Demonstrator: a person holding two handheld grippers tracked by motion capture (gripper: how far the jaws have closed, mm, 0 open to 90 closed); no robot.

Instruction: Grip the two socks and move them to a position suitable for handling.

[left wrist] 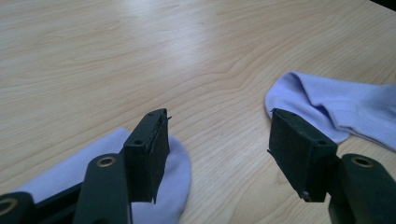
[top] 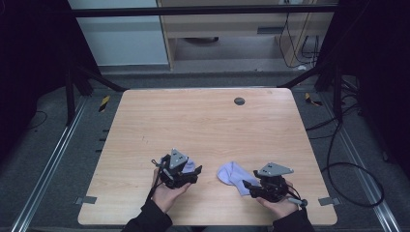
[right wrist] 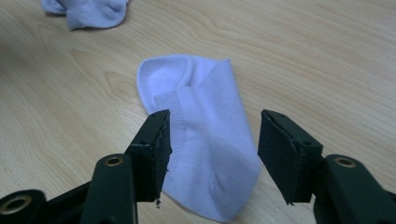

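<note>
The right sock [right wrist: 205,154] lies flat on the counter [top: 203,121] straight ahead of the right gripper [right wrist: 212,154], its long axis running away from the fingers [right wrist: 156,149], with the near end lying between and just below them. In the right gripper view the cloth sits in the gap, and the pads stand apart on either side of it without pressing on it. So the coming move turns on one thing: lowering and closing where it stands should catch the sock's near end across its width.

The left sock [left wrist: 154,186] lies under the left gripper [left wrist: 217,149], mostly beneath the left-hand finger [left wrist: 152,154] in the left gripper view. Those fingers are wide open with bare wood between them, so nothing is held. In the high view the two socks lie side by side near the person's edge of the counter, a gap of wood between them, each close to its own hand.

Both are pale lilac ankle socks, soft and limp. The right one is folded over on itself, with a ribbed cuff band showing near the fold and a rounded far end. Thin cloth like this will likely bunch when pinched.
</note>
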